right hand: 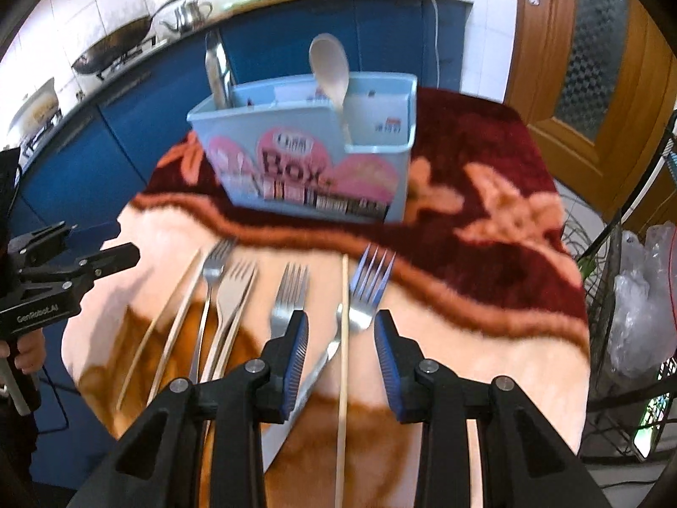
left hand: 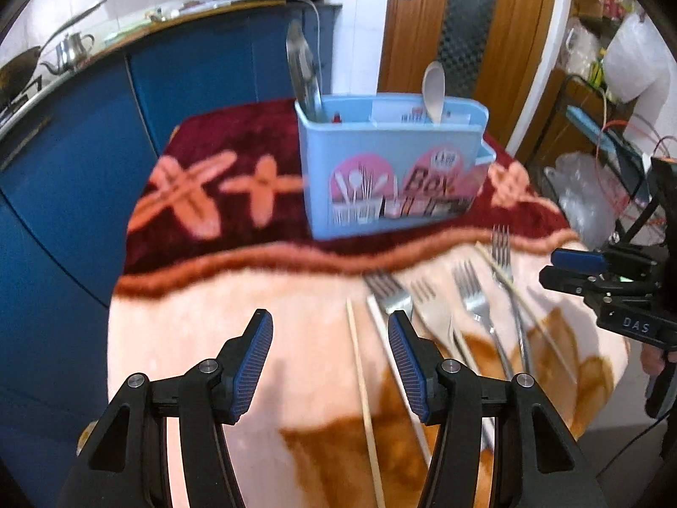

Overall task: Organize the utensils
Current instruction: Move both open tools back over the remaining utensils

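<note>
Both tools gape empty; right tool [right hand: 336,326] should straddle only the fork [right hand: 367,292] at frame centre, avoiding the chopstick [right hand: 343,338]; left tool [left hand: 330,330] waits.

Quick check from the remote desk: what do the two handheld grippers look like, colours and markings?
Both are black plastic with silver pivot bolts and blue ribbed finger pads. The left gripper carries white "GenRobot.AI" lettering on its body, seen in the right wrist view. The right gripper shows "DAS" on its side. A bare hand grips the left handle.
</note>
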Tool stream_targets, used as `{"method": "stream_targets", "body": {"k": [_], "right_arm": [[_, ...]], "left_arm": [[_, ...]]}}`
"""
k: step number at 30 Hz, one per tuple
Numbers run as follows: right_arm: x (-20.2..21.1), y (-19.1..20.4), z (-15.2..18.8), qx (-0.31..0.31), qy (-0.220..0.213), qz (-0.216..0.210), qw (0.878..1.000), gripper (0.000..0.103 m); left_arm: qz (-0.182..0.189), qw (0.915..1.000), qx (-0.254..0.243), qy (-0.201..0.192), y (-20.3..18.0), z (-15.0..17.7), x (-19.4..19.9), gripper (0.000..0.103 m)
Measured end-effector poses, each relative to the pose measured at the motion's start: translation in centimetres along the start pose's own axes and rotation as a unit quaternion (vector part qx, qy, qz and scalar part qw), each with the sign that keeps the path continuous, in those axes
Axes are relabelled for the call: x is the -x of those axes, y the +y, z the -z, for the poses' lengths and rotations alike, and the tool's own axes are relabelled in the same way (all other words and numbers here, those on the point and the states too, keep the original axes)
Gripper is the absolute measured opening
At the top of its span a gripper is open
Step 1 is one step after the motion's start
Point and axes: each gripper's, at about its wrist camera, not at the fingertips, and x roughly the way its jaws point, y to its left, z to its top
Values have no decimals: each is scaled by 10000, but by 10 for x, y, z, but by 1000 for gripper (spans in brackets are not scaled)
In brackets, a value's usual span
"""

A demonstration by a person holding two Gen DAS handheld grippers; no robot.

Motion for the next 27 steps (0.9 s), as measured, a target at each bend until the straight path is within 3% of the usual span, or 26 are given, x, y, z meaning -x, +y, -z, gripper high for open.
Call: {"method": "stream_targets", "body": {"k": [8,20,23,27], "right_arm": [[-14,4,8,100,554,96,9984,36],[-33,-7,13,147,1175,223,9927,36],[-34,-6,11,243,1201,190,9923,33],[-36,-4,6,389,1236,192,9914,27]], "left_arm": [[97,9979,-69,632,-6,14,-22,58],[173,9915,-246,1268,-11,23,-45,58],[251,9901,-218,1366,-11,23,-49,41],[313,9892,-161,1423,-9,18,-53,36]]}}
